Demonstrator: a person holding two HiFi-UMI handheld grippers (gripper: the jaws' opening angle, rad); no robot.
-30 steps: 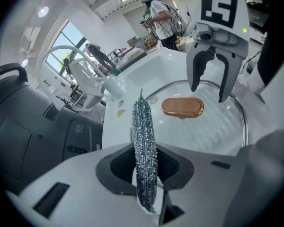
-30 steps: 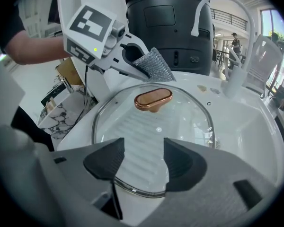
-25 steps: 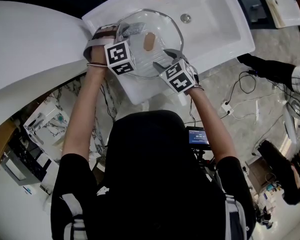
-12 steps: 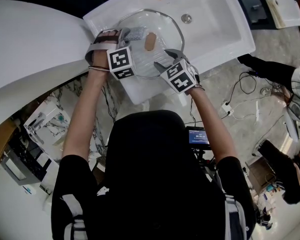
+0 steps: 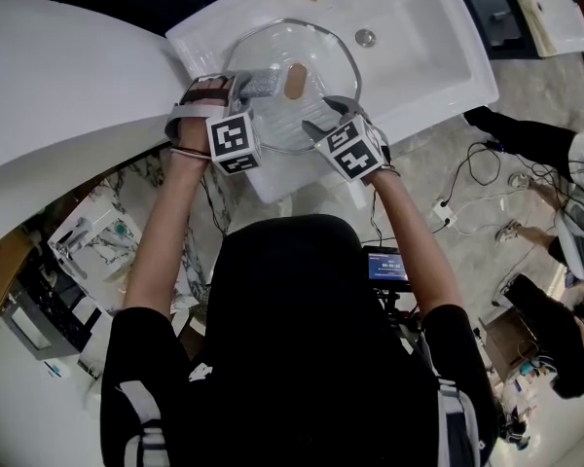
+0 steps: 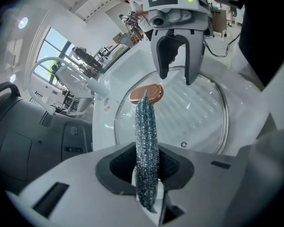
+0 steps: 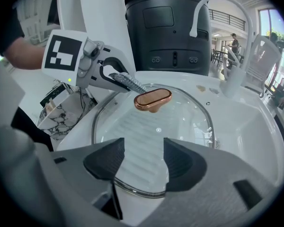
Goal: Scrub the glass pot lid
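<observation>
The glass pot lid (image 5: pixel 316 66) lies in the white sink (image 5: pixel 428 27), its copper knob (image 5: pixel 294 81) on top. My left gripper (image 5: pixel 258 84) is shut on a silvery scrubber (image 6: pixel 146 141), whose tip rests on the glass right beside the knob (image 6: pixel 146 92). My right gripper (image 5: pixel 316 117) is open at the lid's near rim; its own view shows the rim (image 7: pixel 132 190) passing under the wide gap between its jaws. Across the lid (image 7: pixel 175 126) that view also shows the left gripper (image 7: pixel 117 79) with the scrubber (image 7: pixel 129 83) next to the knob (image 7: pixel 153 100).
The sink drain (image 5: pixel 366 38) lies beyond the lid. A white faucet (image 7: pixel 222 8) arches over the basin, and a black appliance (image 7: pixel 168 27) stands behind it. Cables (image 5: pixel 477 188) trail on the floor to the right, where other people stand.
The left gripper has drawn back toward me, sliding the scrubber across the glass next to the knob. The right gripper has stayed at the near rim.
</observation>
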